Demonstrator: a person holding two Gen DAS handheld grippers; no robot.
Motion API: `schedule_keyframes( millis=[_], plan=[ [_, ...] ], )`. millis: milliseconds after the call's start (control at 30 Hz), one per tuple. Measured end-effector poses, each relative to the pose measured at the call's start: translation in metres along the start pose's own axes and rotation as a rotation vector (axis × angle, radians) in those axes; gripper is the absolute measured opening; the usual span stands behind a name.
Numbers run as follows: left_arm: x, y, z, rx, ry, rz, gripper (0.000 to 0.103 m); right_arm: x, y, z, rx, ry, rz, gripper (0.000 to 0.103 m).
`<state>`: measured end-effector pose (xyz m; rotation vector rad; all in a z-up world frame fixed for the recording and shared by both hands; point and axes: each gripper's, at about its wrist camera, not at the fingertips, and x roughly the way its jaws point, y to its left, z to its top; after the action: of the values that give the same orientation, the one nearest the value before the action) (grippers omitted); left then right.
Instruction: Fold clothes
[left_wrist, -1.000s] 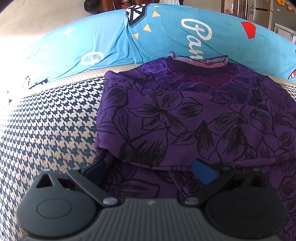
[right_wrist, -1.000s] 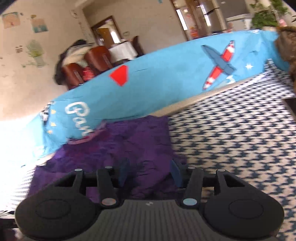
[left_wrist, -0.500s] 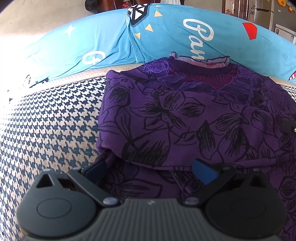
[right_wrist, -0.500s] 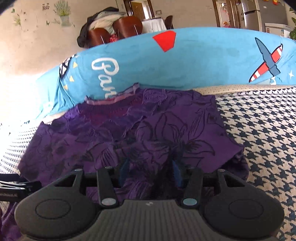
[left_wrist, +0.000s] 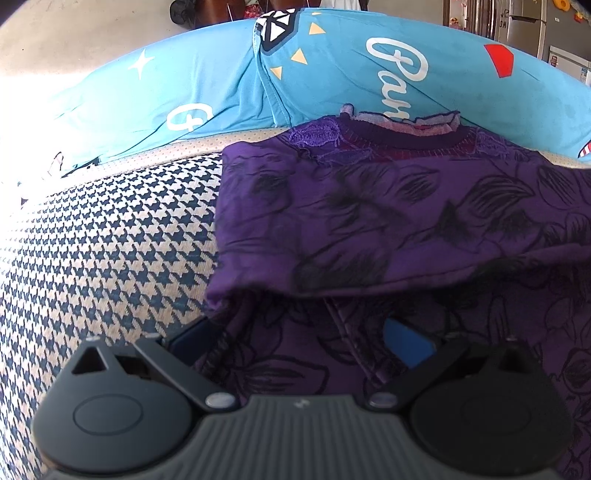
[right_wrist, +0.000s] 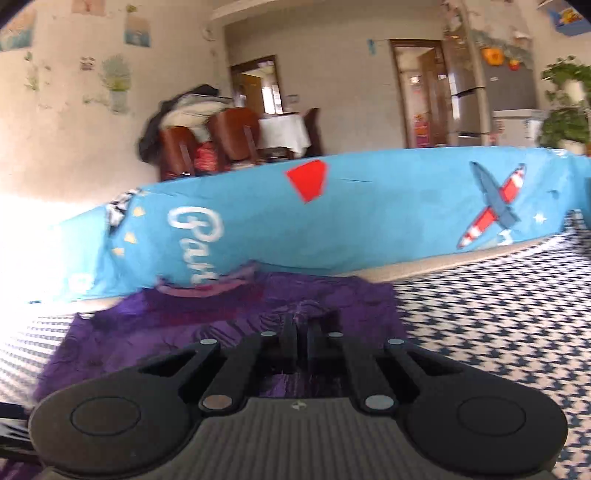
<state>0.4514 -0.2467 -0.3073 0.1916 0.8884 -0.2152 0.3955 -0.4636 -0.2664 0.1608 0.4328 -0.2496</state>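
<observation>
since a second ago right claw has clenched on the purple shirt; left claw stays released.

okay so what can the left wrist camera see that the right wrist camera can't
Only the left wrist view shows the left gripper, jaws open, with the purple top's lower layer lying between them, plus the fold's near edge.

Only the right wrist view shows the right gripper shut on a pinch of that top, along with the chairs, the fridge, a plant and the plane print on the blue cover.

Both show the top, the blue cover and the checked surface.
</observation>
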Motion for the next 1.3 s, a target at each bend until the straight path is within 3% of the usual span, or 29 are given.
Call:
schedule_keyframes(
  millis=[67, 133, 233, 300, 367, 533, 633, 833, 1133, 1167, 1233, 1300],
  plan=[
    [0.002, -0.001, -0.001, 0.0, 0.007, -0.004, 0.103, 0.015, -0.006, -0.006, -0.012, 0.06, -0.02, 0.007],
    [0.002, -0.001, -0.001, -0.004, 0.004, -0.008, 0.103, 0.026, -0.017, -0.011, 0.061, 0.148, -0.008, 0.009],
    [0.001, -0.001, 0.0, -0.009, -0.002, -0.009, 0.103, 0.02, -0.027, -0.007, 0.1, 0.149, 0.004, 0.02],
    [0.001, -0.001, 0.0, -0.012, -0.002, -0.008, 0.103, 0.008, -0.027, -0.002, 0.06, 0.087, -0.023, 0.052],
    [0.0, -0.002, -0.002, -0.01, 0.0, -0.006, 0.103, 0.0, -0.027, 0.002, 0.037, 0.046, -0.044, 0.07],
    [0.001, -0.005, -0.003, 0.0, -0.004, -0.001, 0.103, 0.003, -0.042, -0.001, 0.07, 0.104, -0.05, 0.077],
    [0.001, -0.005, -0.003, 0.001, -0.005, 0.0, 0.103, 0.011, -0.057, -0.009, 0.131, 0.16, -0.049, 0.077],
    [0.002, -0.005, -0.003, 0.001, -0.002, 0.0, 0.103, 0.019, -0.076, -0.017, 0.234, 0.19, -0.014, 0.078],
    [0.004, -0.003, -0.003, -0.004, 0.001, 0.001, 0.103, 0.039, -0.076, -0.028, 0.204, 0.2, 0.019, 0.081],
    [0.004, -0.003, -0.003, -0.005, 0.002, 0.001, 0.103, 0.04, -0.075, -0.029, 0.189, 0.196, 0.019, 0.078],
    [0.004, -0.003, -0.003, -0.003, 0.003, 0.001, 0.103, 0.041, -0.072, -0.029, 0.166, 0.191, 0.02, 0.061],
    [0.004, -0.003, -0.003, -0.001, 0.004, 0.001, 0.103, 0.041, -0.069, -0.029, 0.168, 0.194, 0.053, 0.037]
  ],
)
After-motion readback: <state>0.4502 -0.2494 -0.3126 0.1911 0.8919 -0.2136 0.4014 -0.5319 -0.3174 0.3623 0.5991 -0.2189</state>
